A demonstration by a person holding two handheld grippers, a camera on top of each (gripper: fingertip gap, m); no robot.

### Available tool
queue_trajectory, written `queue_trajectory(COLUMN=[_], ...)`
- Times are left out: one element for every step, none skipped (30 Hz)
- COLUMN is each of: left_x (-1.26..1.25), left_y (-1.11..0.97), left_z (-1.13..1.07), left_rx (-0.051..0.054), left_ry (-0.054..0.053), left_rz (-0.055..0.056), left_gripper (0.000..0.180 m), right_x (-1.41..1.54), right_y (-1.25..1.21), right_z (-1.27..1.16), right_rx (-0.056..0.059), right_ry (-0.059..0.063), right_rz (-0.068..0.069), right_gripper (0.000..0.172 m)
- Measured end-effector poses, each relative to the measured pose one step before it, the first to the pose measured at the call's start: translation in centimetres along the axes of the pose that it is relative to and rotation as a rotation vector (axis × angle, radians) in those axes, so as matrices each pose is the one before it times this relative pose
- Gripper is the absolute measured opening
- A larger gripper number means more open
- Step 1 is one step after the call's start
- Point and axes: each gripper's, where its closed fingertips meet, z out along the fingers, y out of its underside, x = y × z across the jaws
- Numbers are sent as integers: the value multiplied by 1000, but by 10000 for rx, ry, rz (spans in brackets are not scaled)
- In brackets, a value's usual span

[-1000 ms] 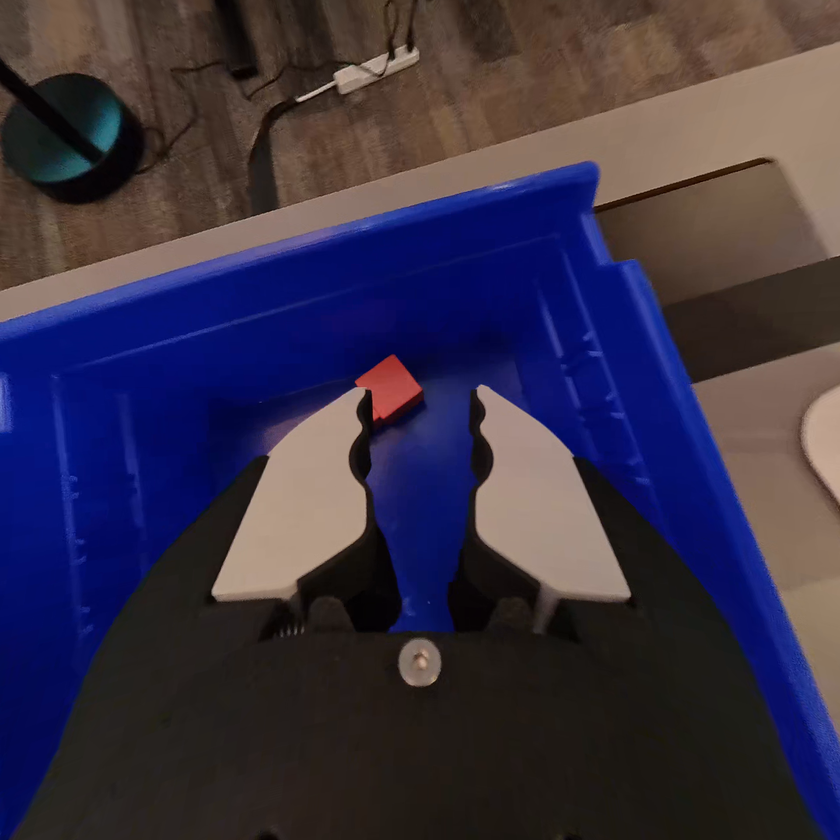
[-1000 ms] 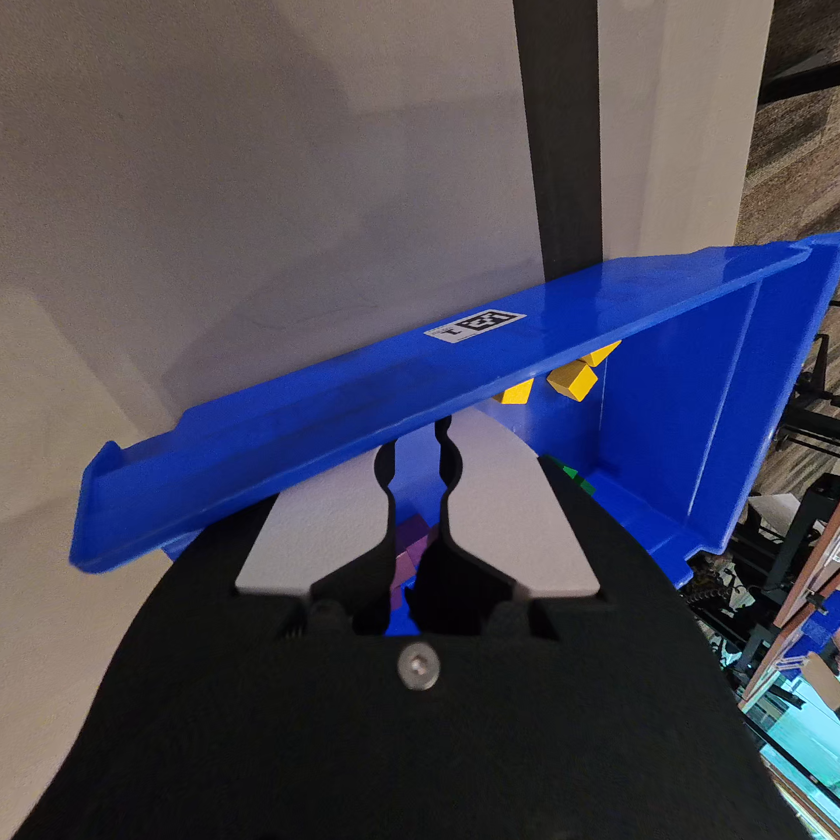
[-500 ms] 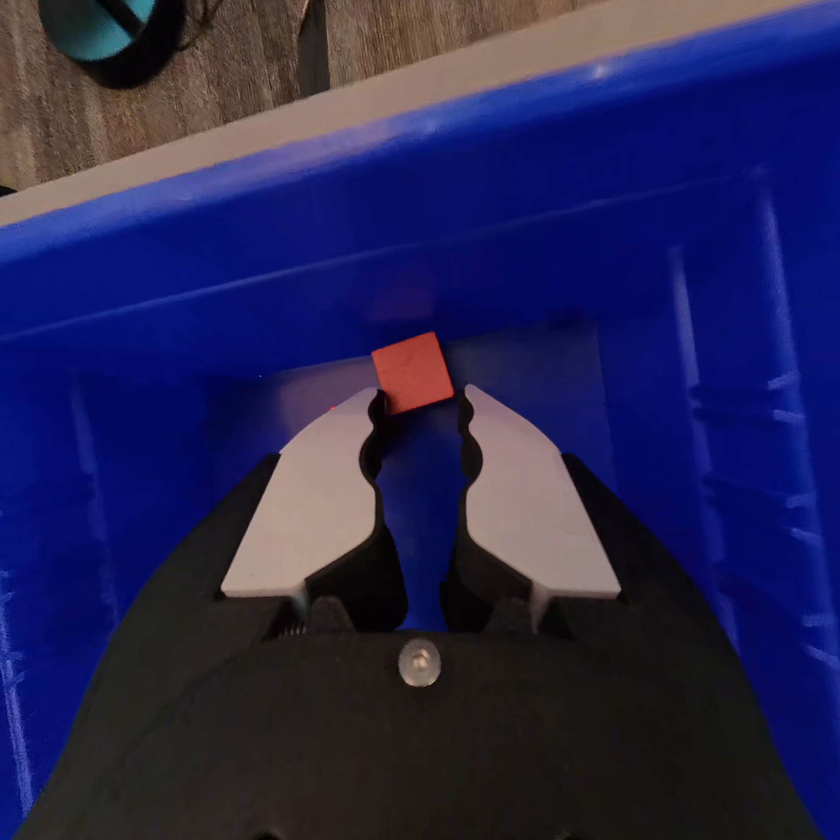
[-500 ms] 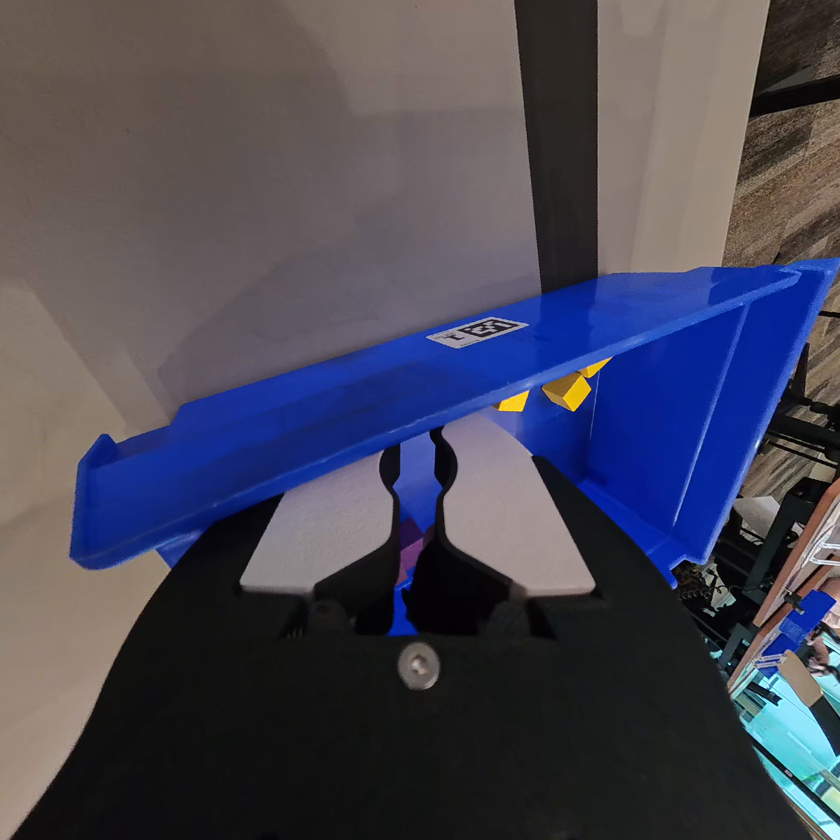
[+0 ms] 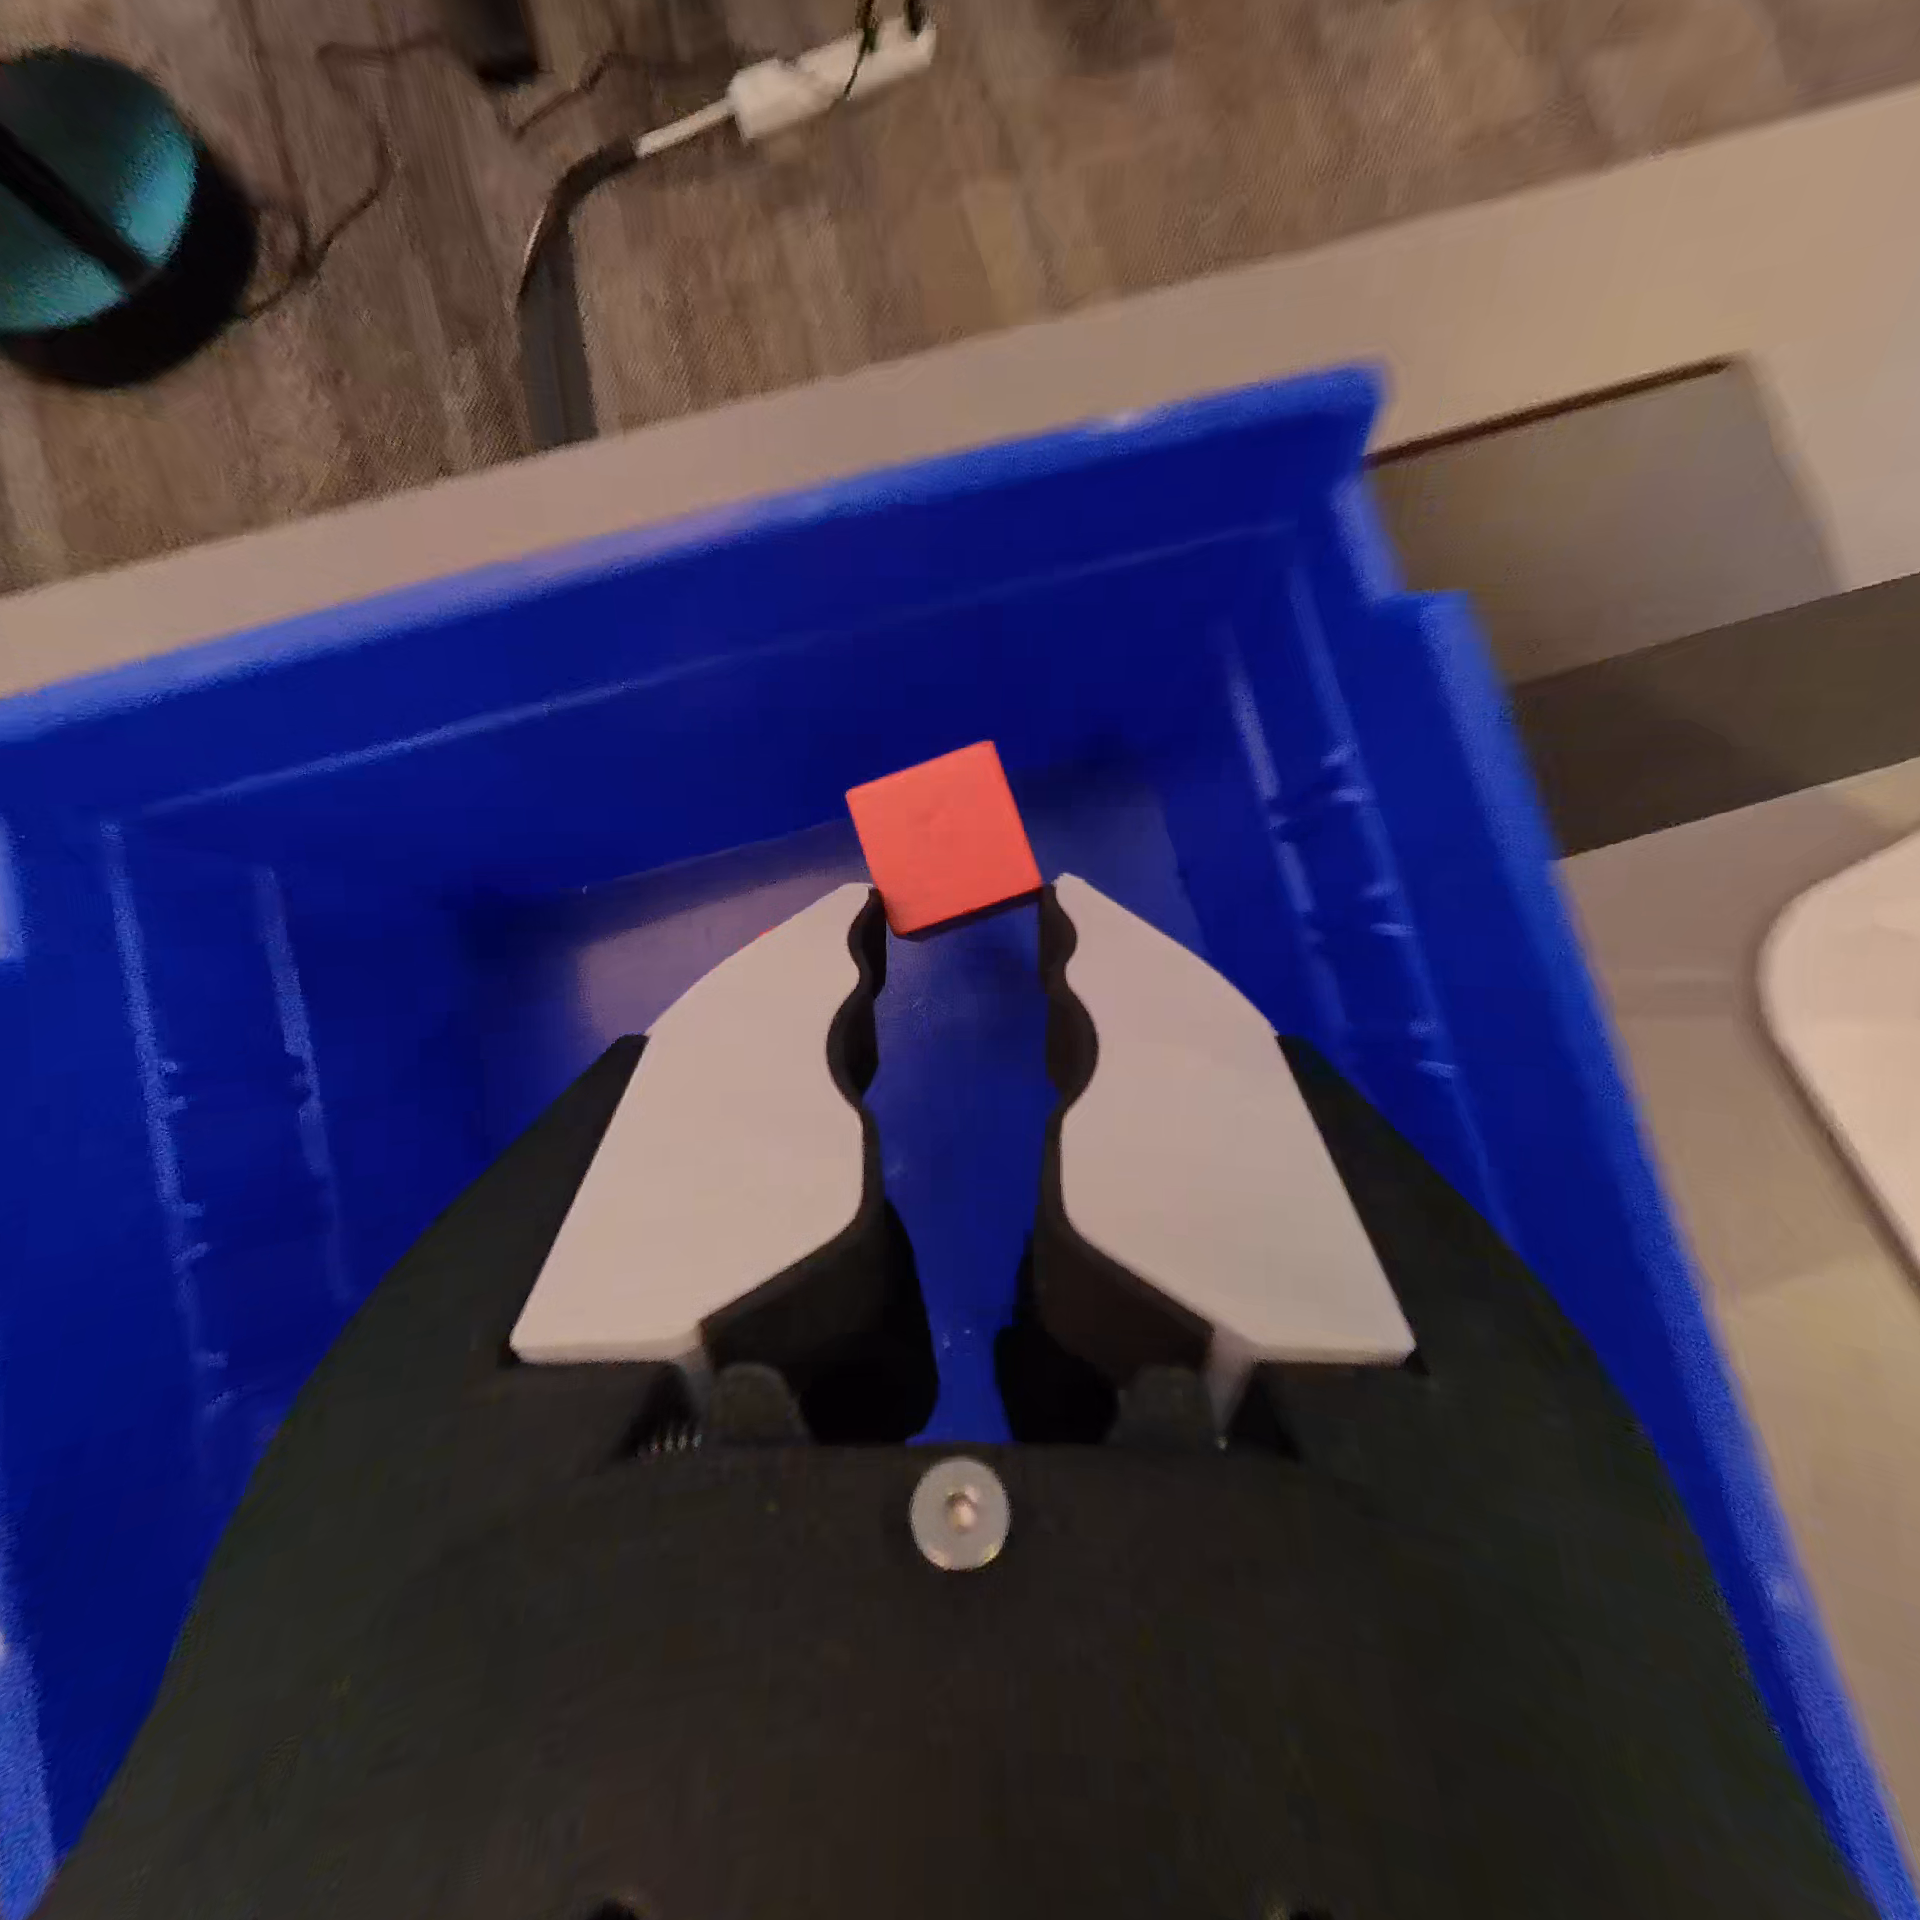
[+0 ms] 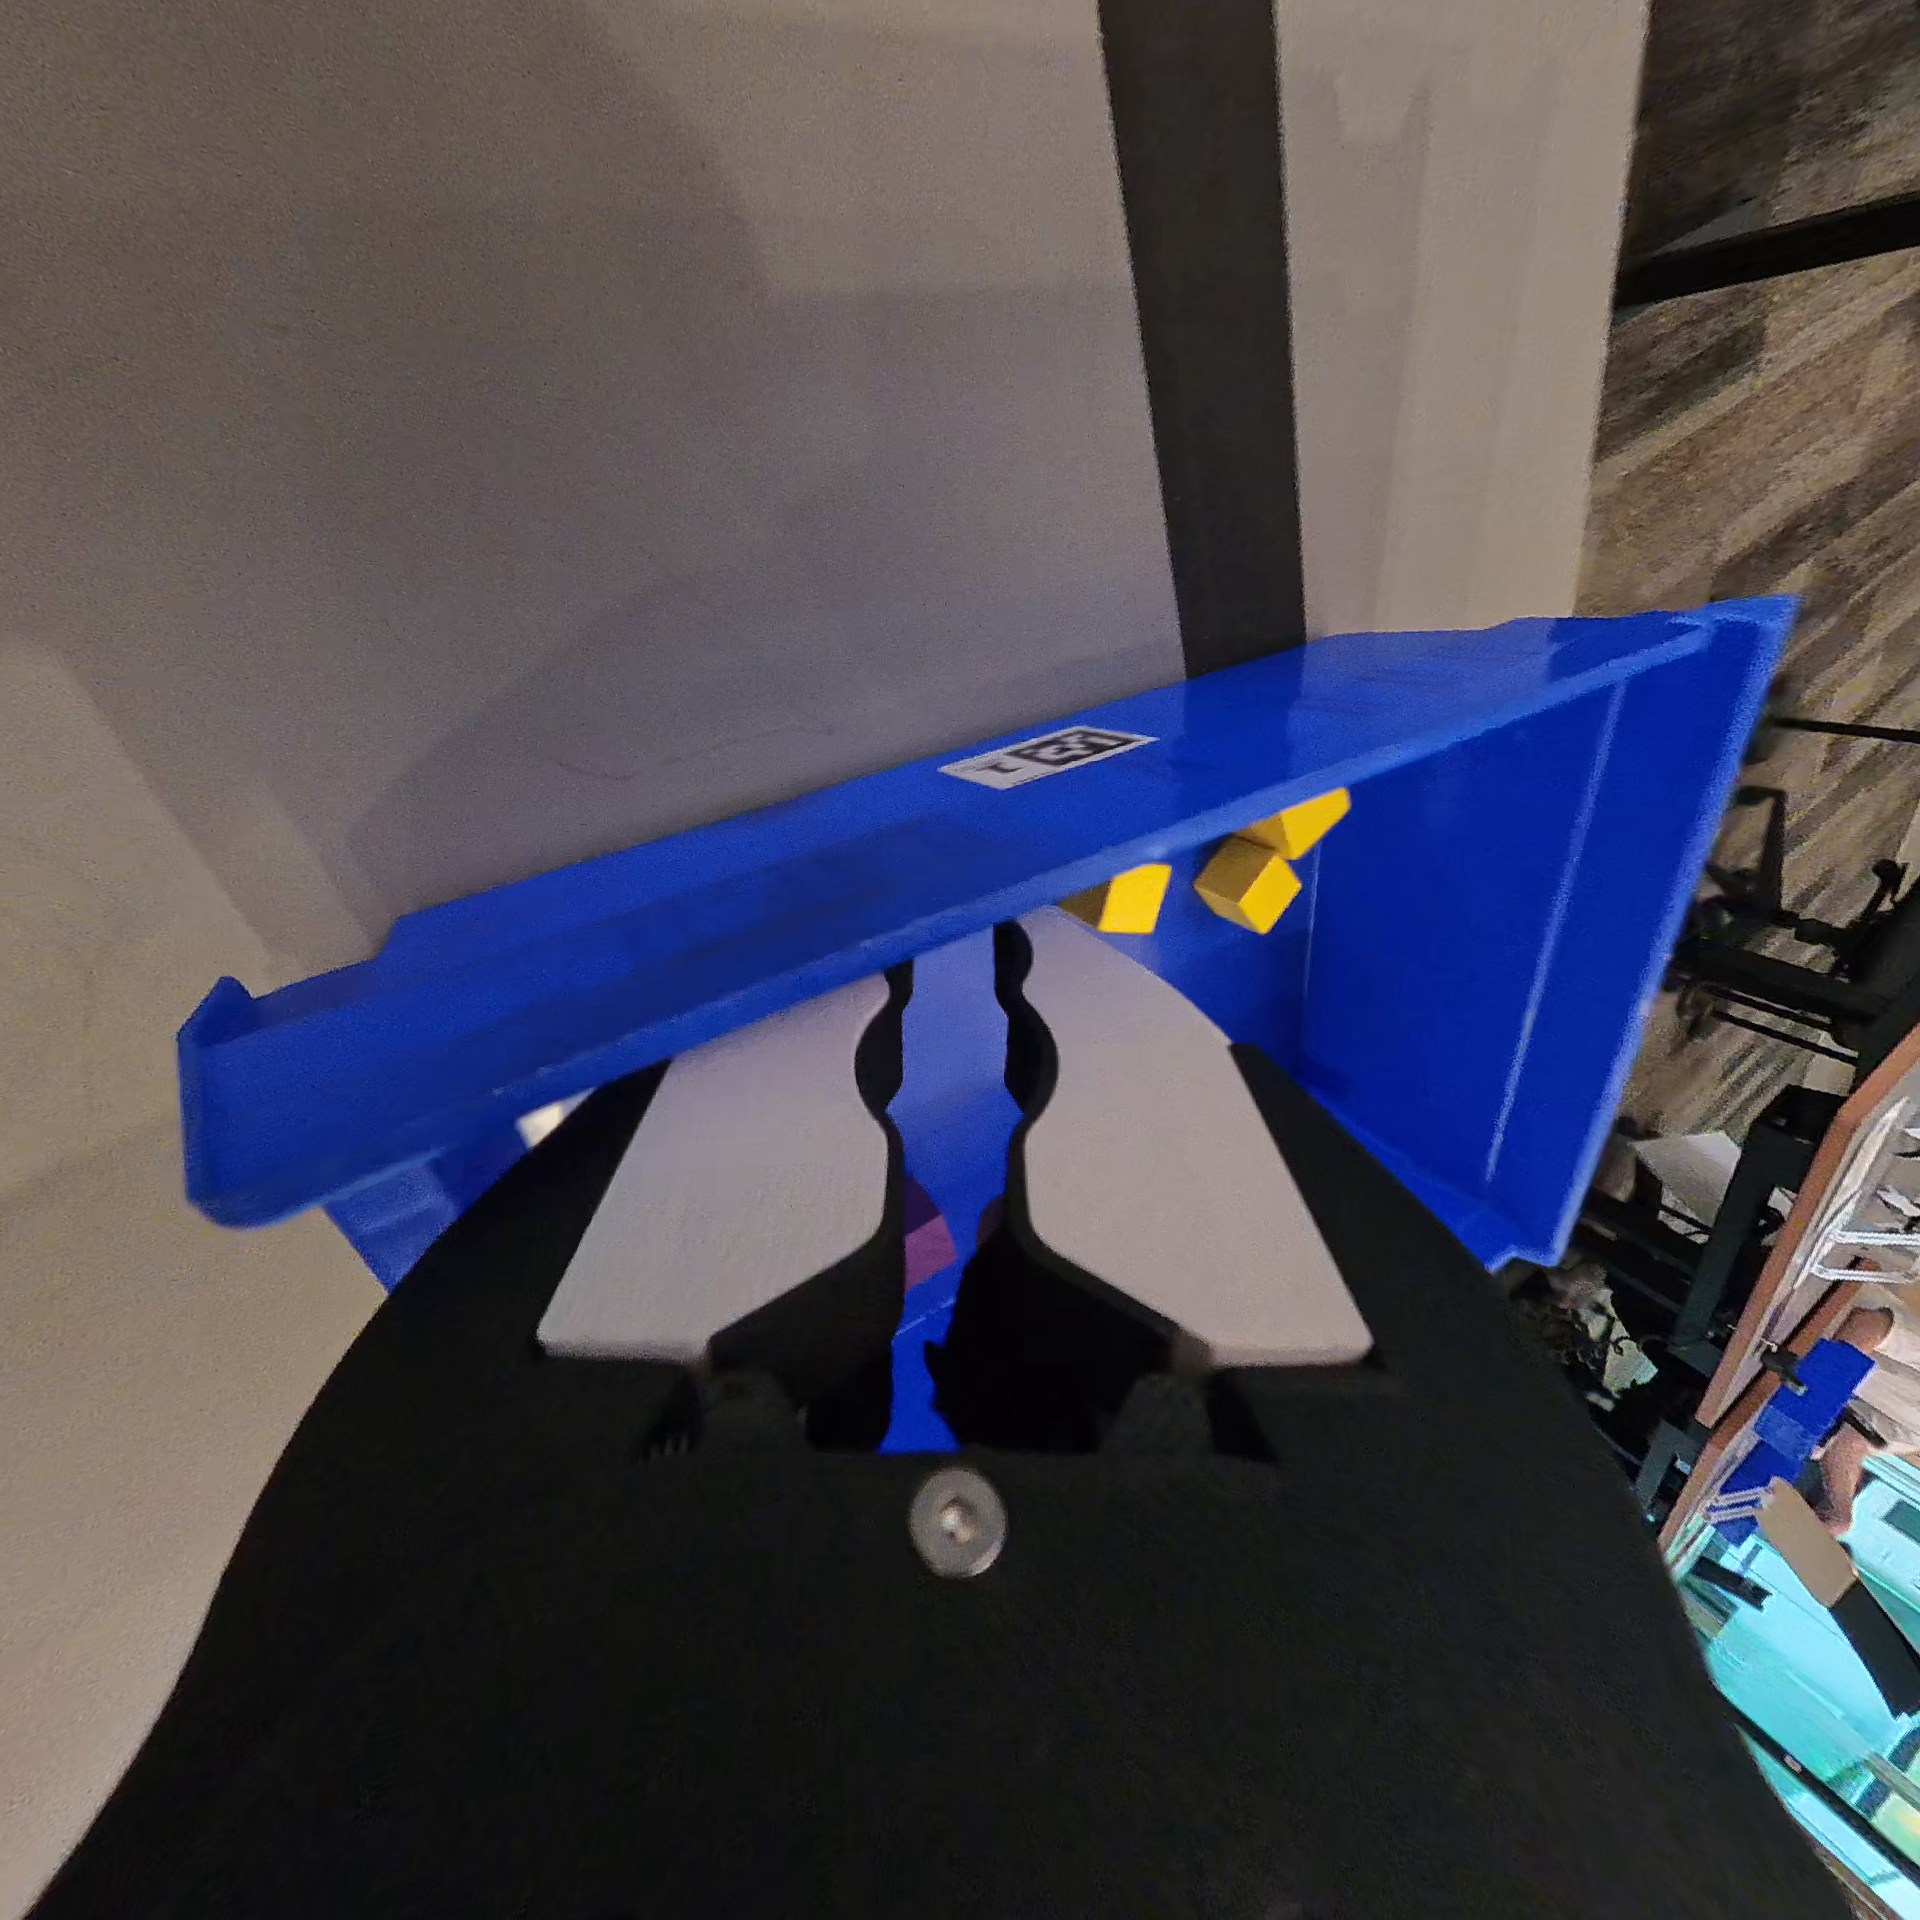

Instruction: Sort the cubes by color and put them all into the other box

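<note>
The left gripper (image 5: 961, 899) hangs over the inside of a blue plastic bin (image 5: 665, 665) and pinches a red cube (image 5: 940, 831) at the very tips of its pale grey fingers (image 5: 727, 1122), one pad pressed on each side of the cube's near edge, so that the cube sits clear of the bin floor. That bin stands on a light grey table (image 5: 1558, 260); past the table's far edge lie a wood-look floor, a white power strip (image 5: 821, 78) with its cable, and a round black and teal stand base (image 5: 99, 218). In the right wrist view the right gripper (image 6: 956, 951) reaches down inside a second blue bin (image 6: 1455, 987), just under its near rim, which bears a small white sticker (image 6: 1044, 755). Its tips are hidden behind that rim, so I cannot tell whether they hold anything; what shows of the fingers stands a narrow slot apart. Three yellow cubes (image 6: 1247, 883) lie together near the far corner of this bin, and something purple (image 6: 928, 1242) shows through the slot lower down
</note>
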Motion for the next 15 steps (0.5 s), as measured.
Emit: queue_trajectory(left_x=[310, 428, 402, 309, 419, 728, 996, 1363, 1960, 2265, 2150, 2154, 2272, 2215, 2260], left_y=[-821, -942, -926, -949, -1083, -1251, -1328, -1361, -1421, -1403, -1133, -871, -754, -633, -447], left_z=[-1062, -1155, -1210, -1279, -1346, -1357, -1306, -1192, -1051, -800, -435, -108, 153, 403, 660], left_rx=[441, 481, 422, 412, 493, 574, 571, 566, 593, 582, 430, 283, 251, 223, 157], left_ry=[253, 303, 245, 147, 170, 329, 455, 593, 863, 915, 694, 560, 568, 507, 537], left_rz=[-57, -75, -71, -42, -5, -18, -120, -138, -94, -47, 56, 230, 314, 248, 195], left_gripper=[29, 29, 29, 29, 29, 29, 28, 28, 28, 28, 28, 28, 28, 28, 28], right_x=[328, 346, 472, 565, 636, 697, 804, 893, 834, 876, 843, 743, 581, 455, 220], right_y=[-140, -163, -144, -101, -115, -176, -330, -545, -844, -1187, -1447, -1668, -1823, -2007, -2147], right_z=[-399, -477, -538, -612, -658, -713, -753, -811, -862, -922, -962, -950, -900, -794, -647], right_rx=[157, 155, 132, 96, 80, 106, 165, 260, 382, 508, 596, 650, 709, 774, 777], right_ry=[143, 145, 243, 319, 331, 363, 418, 487, 470, 511, 510, 462, 417, 401, 297], right_rz=[85, 106, 43, 16, 75, 112, 98, 54, 40, 44, 69, 70, 42, 48, 108], right_gripper=[15, 16, 17, 17, 18, 18, 18, 18, 18, 18, 18, 19, 19, 21, 22])
